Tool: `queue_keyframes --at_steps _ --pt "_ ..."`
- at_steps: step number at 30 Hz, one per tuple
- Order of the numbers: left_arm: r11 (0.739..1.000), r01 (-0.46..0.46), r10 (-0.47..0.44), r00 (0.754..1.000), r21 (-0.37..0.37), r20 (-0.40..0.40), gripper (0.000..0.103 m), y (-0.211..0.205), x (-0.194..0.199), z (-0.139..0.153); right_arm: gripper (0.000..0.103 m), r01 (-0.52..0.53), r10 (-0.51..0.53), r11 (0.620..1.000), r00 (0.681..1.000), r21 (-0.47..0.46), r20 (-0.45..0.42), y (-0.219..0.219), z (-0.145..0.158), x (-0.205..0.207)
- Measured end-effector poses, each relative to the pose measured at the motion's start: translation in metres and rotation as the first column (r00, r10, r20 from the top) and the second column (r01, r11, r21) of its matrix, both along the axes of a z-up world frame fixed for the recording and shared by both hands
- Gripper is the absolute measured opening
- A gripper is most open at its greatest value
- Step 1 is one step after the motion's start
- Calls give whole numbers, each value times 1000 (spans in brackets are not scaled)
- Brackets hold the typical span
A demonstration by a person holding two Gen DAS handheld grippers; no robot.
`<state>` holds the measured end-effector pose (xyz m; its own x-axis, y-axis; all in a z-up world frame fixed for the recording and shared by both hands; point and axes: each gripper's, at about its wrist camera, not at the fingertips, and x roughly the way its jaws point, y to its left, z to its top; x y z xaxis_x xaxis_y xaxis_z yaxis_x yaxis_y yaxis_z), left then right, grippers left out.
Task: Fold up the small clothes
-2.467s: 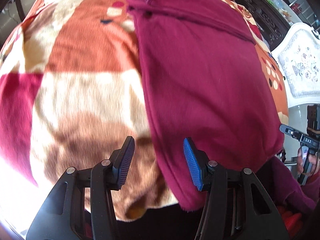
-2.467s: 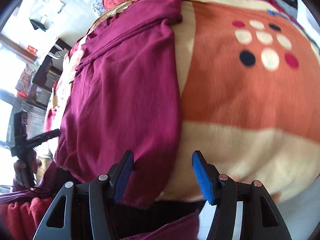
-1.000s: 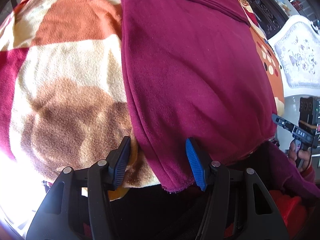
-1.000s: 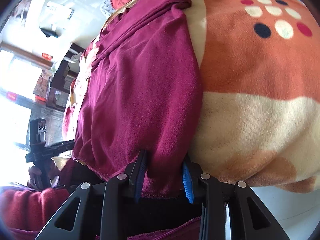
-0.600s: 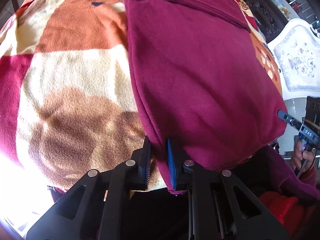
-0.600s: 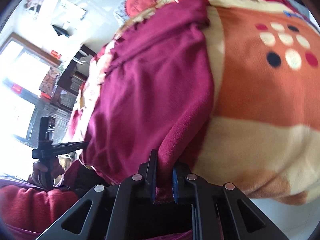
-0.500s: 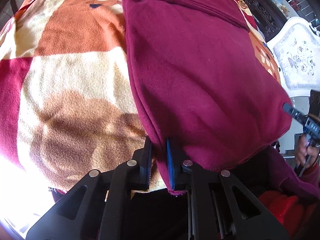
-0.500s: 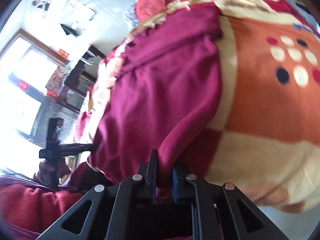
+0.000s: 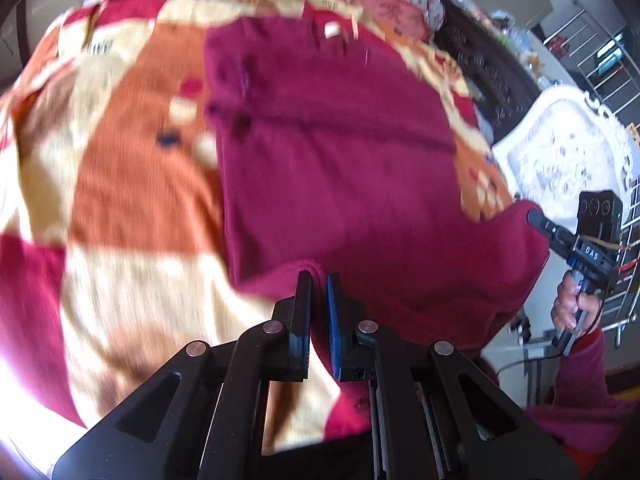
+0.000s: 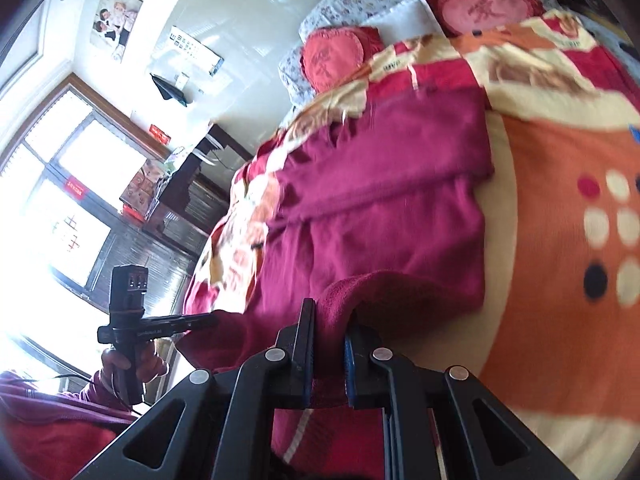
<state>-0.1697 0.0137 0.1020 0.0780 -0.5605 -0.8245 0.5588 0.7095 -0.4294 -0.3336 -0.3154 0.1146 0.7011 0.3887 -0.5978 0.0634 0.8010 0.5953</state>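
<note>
Bed's patchwork blanket (image 9: 120, 184), maroon garment (image 9: 340, 168) spread on it, heart cushions (image 10: 336, 56) at head

Open patchwork blanket (image 9: 120, 184) left of the maroon garment (image 9: 340, 168), heart cushions (image 10: 336, 56) beyond it, white ornate chair (image 9: 560, 152) and dark carved cabinet (image 9: 480, 68) crowding its right.

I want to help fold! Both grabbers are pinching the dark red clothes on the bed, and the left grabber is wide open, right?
Not quite. The left gripper is shut on the dark red garment, not open: the left wrist view shows its jaws closed on a raised bit of the hem. The right gripper is pinching the garment too, over the patterned blanket.
</note>
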Motion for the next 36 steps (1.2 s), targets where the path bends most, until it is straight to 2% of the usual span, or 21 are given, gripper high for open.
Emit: queue_keyframes --at_steps 10,13,20,24,25,27,28,29,30,31,32,33,34,36 --pt "994 -90 97 989 -65 112 6 -53 110 26 11 104 -102 995 992 -14 76 -59 26 88" --pt "990 -128 135 983 -66 122 6 -69 149 23 11 145 -144 989 988 -27 59 -76 22 123" --pt "981 -190 193 973 -38 125 6 -98 203 7 11 192 -192 981 981 0 39 -111 13 189" --pt "965 -257 260 963 -45 70 8 -103 236 -6 11 234 -233 972 971 27 -49 -133 -10 226" --pt "961 -271 275 958 -52 82 8 -102 241 -6 12 241 -239 970 968 23 -78 -137 -15 234" --pt "961 -269 274 957 -58 97 23 -100 249 -3 13 236 -236 972 967 -9 -99 -139 -20 241" --pt "962 -266 271 958 -66 89 45 -98 252 0 13 227 -228 974 969 -28 -92 -139 -18 241" --pt "957 -273 281 956 -92 81 60 -94 254 4 13 224 -226 974 970 -38 -84 -138 -16 239" --pt "952 -283 293 953 -115 82 62 -90 253 7 14 226 -228 974 971 -29 -72 -139 -14 234" --pt "949 -284 298 951 -136 89 63 -86 252 13 16 234 -234 972 971 -9 -53 -141 -11 228" --pt "951 -278 292 952 -135 96 63 -87 252 16 31 248 -248 969 968 -4 -32 -142 -8 222" --pt "955 -267 281 954 -128 108 63 -88 251 19 54 275 -275 961 961 -22 -4 -144 -2 216" --pt "958 -257 272 955 -126 121 63 -89 248 23 60 310 -308 950 950 -49 44 -146 7 208" --pt "962 -239 257 956 -135 143 63 -91 241 27 60 342 -335 938 936 -59 108 -150 22 196"
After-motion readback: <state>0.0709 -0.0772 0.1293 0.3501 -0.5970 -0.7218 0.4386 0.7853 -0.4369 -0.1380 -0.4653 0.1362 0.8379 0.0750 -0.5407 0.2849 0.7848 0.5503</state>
